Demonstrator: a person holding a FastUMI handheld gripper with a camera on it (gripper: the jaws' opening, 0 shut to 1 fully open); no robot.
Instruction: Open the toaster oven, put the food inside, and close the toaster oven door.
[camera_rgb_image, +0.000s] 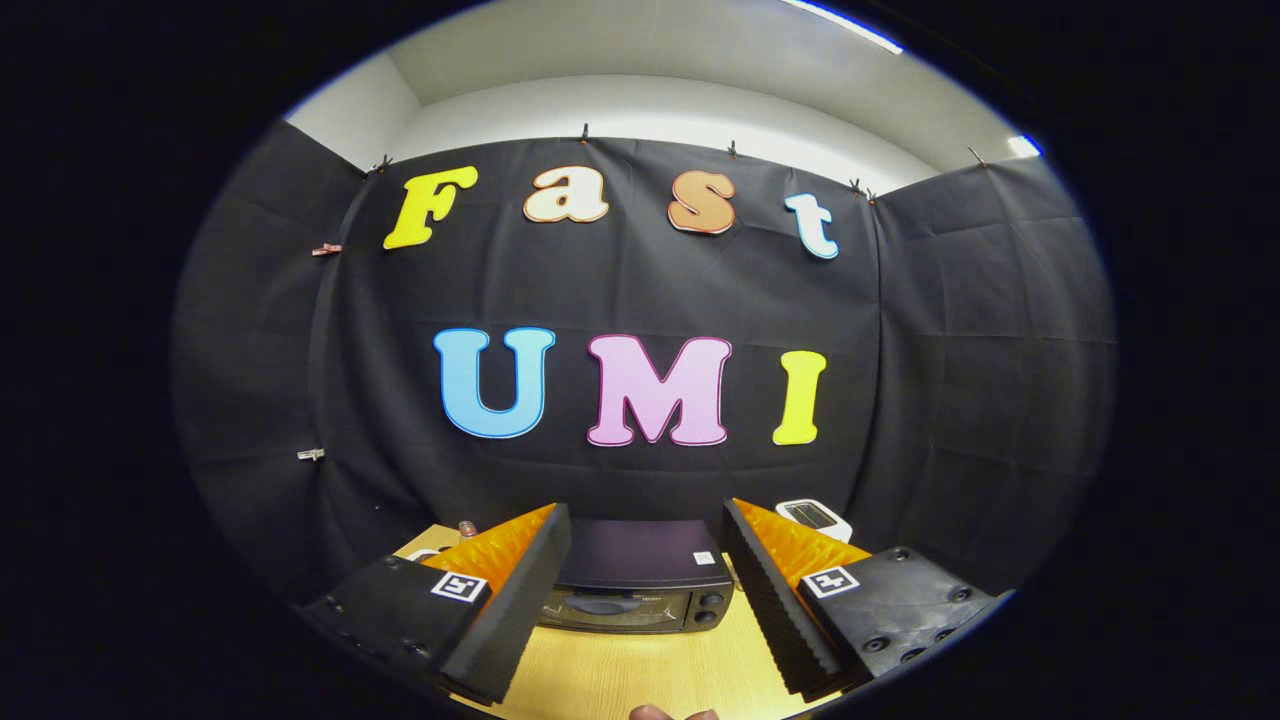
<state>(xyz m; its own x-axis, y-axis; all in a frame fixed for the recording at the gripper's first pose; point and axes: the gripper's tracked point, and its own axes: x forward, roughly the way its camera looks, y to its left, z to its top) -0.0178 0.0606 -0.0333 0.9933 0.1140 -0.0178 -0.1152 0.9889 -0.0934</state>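
While the tool (640, 600) hangs above the wooden surface (640, 675), its two fingers (520, 600) stand wide apart with nothing between them, so it is released and grips no object. Straight ahead, seen through the gap between the fingers, sits the toaster oven (640, 590), a dark box resting on the surface with its front turned toward the tool. Its door looks closed, the glass panel upright, and two round knobs (712, 608) sit one above the other beside the door, nearer the right finger. A small pale sticker (703, 558) lies on the oven's top near that same side. Beyond the right finger, a white device (815, 517) with a dark panel stands close to the black cloth wall. Beyond the left finger, a small object (466, 526) rests at the far part of the surface; what it is cannot be told. Just below the fingers, a sliver of a person's fingertip (655, 713) shows.
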